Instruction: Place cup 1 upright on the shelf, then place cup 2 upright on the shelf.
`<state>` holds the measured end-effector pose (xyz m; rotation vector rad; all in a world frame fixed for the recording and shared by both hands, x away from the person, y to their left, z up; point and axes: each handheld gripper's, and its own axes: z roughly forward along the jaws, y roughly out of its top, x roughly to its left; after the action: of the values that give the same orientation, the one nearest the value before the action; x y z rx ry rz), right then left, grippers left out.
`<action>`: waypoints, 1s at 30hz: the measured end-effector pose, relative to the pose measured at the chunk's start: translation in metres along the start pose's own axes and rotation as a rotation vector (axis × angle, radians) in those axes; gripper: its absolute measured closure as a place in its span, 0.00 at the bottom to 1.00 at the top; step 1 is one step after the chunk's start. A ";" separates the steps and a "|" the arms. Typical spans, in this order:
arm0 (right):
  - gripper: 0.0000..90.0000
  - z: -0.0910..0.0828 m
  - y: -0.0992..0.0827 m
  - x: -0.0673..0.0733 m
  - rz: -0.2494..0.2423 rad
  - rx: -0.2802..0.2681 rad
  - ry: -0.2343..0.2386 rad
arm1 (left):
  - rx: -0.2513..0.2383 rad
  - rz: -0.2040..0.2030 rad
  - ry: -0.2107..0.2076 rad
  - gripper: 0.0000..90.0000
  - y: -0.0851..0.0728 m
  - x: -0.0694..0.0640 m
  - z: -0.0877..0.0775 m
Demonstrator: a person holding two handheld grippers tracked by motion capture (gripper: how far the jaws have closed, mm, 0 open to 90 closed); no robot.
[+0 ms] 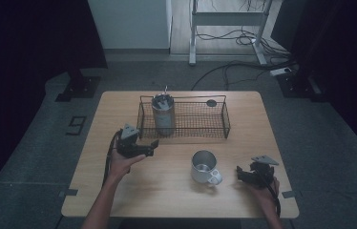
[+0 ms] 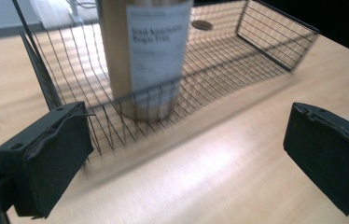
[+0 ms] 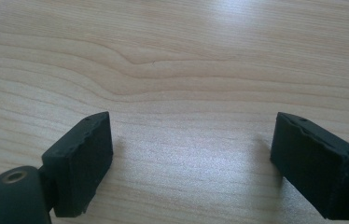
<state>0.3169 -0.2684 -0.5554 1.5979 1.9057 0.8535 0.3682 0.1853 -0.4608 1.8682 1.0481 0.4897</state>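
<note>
A person works two hand-held tongs over a wooden surface (image 1: 167,191). The left tongs (image 1: 153,146) hover just in front of a wire basket (image 1: 224,125), jaws spread wide with nothing between them, and point toward a metal canister (image 1: 163,114) that stands upright in the basket's left end. In the left gripper view the canister (image 2: 144,56) sits behind the basket's near wall (image 2: 70,84), its white label facing the camera, and a small dark disc (image 2: 202,25) lies on the mesh floor toward the far corner. The right tongs (image 1: 241,173) rest low near the surface's right edge, also wide and empty; the right gripper view looks straight onto bare wood grain (image 3: 172,70). A steel mug (image 1: 204,166) stands upright on the surface between the two hands, near the right tongs but not touching them, its handle turned toward the person.

The step in hand appears to be the left tongs' approach to the canister, with no grasp yet made. The next move would likely call for lifting the jaws over the basket's near wall, straddling the canister's body and closing on it squarely, since its smooth, tall sides could slip or tip against the wire. The right tongs look placed to wait, or to steady the mug.
</note>
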 end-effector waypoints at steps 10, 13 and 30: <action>0.14 0.000 0.000 0.000 0.000 0.000 0.000 | 0.035 -0.002 -0.028 0.04 -0.029 -0.010 -0.017; 0.14 0.000 0.000 0.000 0.000 0.000 0.000 | 0.057 0.003 -0.030 0.04 -0.039 -0.014 -0.015; 0.14 -0.002 -0.001 -0.002 0.025 -0.025 -0.013 | 0.115 -0.022 -0.032 0.07 -0.069 -0.013 -0.005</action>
<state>0.3153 -0.2708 -0.5544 1.6117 1.8629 0.8709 0.3253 0.1925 -0.5166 1.9565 1.0946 0.3926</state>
